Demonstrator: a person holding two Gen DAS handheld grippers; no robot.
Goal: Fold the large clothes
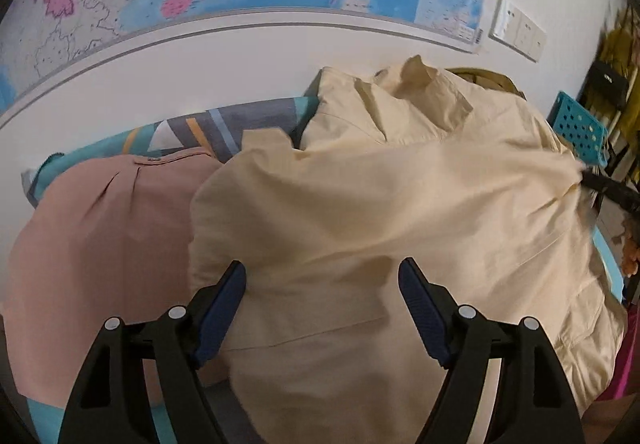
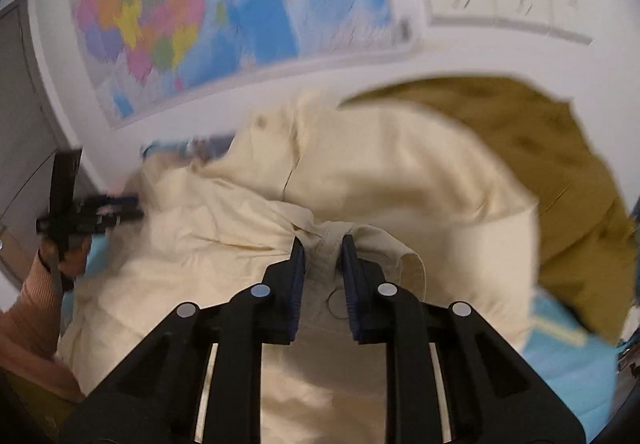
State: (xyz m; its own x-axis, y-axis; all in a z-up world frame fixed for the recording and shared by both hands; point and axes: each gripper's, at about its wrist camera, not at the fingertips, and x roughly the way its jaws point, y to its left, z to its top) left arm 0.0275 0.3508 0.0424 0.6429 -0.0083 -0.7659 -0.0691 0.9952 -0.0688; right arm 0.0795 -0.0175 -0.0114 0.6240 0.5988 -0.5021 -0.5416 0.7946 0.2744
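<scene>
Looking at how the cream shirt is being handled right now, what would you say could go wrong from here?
1. Only the right gripper pinches the cream shirt; the left gripper is open above it, so a pull may skew the shirt.
2. The pinched bunch of cloth looks small and could slip out.
3. The shirt overlaps the pink garment and lies against the olive garment, so dragging might pull those along.

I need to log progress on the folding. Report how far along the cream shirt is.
Done: the pink garment lies flat beside it, seemingly finished. In hand: the right gripper is shut on a bunched fold of the cream cotton shirt; the left gripper hovers open over it. Left: the shirt is rumpled, collar up, no neat fold yet; an olive-brown garment waits behind.
</scene>
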